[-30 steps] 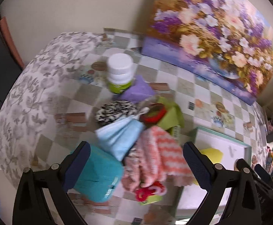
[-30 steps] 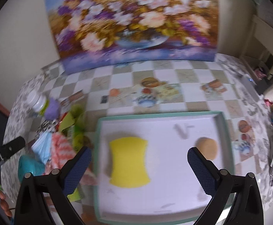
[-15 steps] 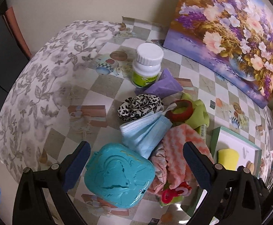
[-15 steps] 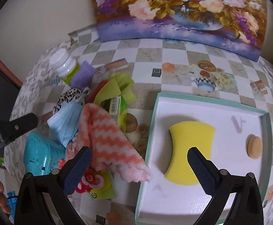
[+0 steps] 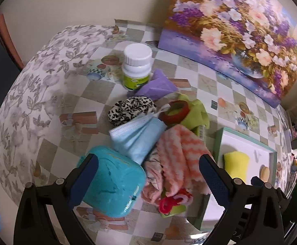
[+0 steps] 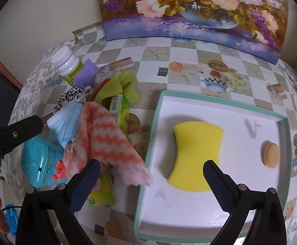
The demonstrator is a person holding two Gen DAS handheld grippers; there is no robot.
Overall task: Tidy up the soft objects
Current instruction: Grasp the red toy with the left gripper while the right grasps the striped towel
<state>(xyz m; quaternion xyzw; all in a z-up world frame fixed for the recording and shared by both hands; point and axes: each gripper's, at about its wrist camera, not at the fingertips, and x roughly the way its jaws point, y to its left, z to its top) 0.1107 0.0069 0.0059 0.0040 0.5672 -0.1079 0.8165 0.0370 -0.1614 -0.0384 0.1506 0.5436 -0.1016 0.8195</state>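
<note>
The soft things lie in a heap on the checked tablecloth (image 5: 189,65), just left of the white tray (image 6: 219,214). On top is the coral-and-white zigzag cloth (image 6: 107,136), its fringed corner drooping over the tray's left rim at about 5 o'clock from the heap's middle. Against its 10 o'clock side rests a folded blue face mask (image 5: 136,136), and beyond that, at 11 o'clock, a black-and-white leopard scrunchie (image 5: 130,109). A lime-green cloth (image 6: 115,87) spreads at 12 o'clock with a red ring (image 5: 177,112) on it; a lilac pouch (image 5: 156,85) leans by a white-capped bottle (image 5: 137,67) farther out. At 7 o'clock from the zigzag cloth sits a turquoise case (image 5: 111,181), touching the mask's lower edge. Something red and knotted (image 5: 168,202) shows under the cloth's near end; the blur makes it hard to say what it is.

Inside the tray lie a yellow sponge (image 6: 195,155), left of centre, and well apart at its 3 o'clock a round tan puff (image 6: 270,157).

The left gripper (image 5: 146,175) hangs above the heap's near side, jaws spread wide and holding nothing, one finger over the case, the other over the cloth's right edge. The right gripper (image 6: 150,177) is likewise spread and empty, straddling the tray's left rim between cloth and sponge. A flower painting (image 6: 199,6) leans on the wall at 12 o'clock.
</note>
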